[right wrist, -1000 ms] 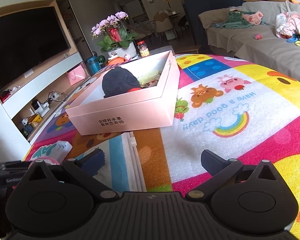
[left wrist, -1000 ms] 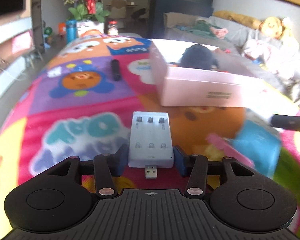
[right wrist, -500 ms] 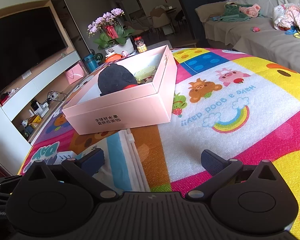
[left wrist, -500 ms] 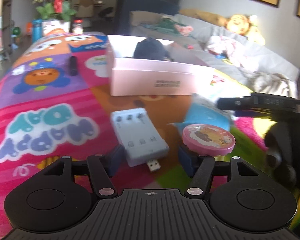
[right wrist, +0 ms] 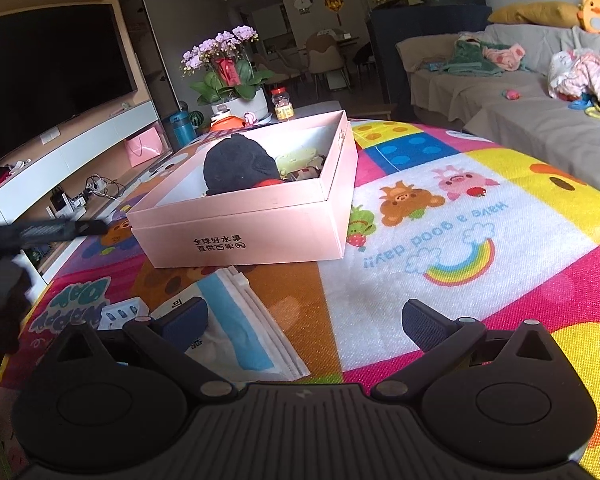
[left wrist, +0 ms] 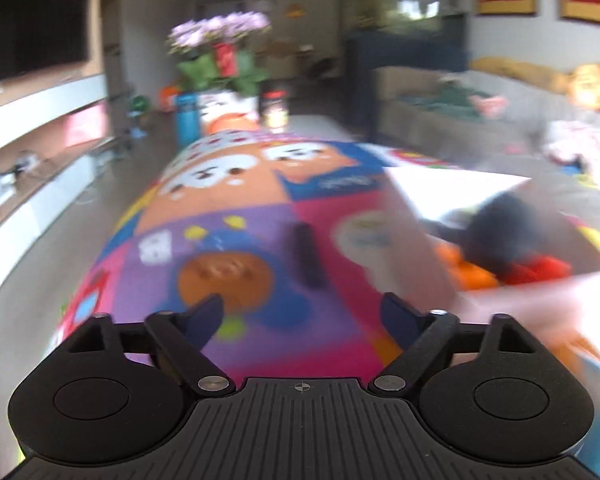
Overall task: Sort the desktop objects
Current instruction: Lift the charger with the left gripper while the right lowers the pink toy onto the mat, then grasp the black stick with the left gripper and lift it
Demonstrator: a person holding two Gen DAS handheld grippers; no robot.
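Left tool (left wrist: 302,314): the jaws are opening and stand spread, with nothing between them. Only the printed play mat (left wrist: 236,236) shows in the gap. The left-wrist view is motion-blurred, so fine detail is unreliable.

Right tool (right wrist: 304,320): the jaws are spread wide and empty, held above the mat.

Target relation: a dark stick-shaped object (left wrist: 309,256) lies on the mat ahead of the left tool, slightly right of its centre line and farther away. Its long axis runs near-to-far, roughly in line with the tool's pointing direction, so the jaws would straddle its narrow width without a wrist turn. The left hand is judged the nearer one; the object cannot be made out in the right-wrist view. It appears black, slim and matte; what it is cannot be told.

Destination: the open pink box (right wrist: 260,224) stands to the right of the stick, just beside it. It already holds a dark knit cap (right wrist: 238,166) and several small items.

Other loose items: a pale blue charger (right wrist: 122,312) and a packaged face mask (right wrist: 244,332) lie on the mat near the right tool's left finger.
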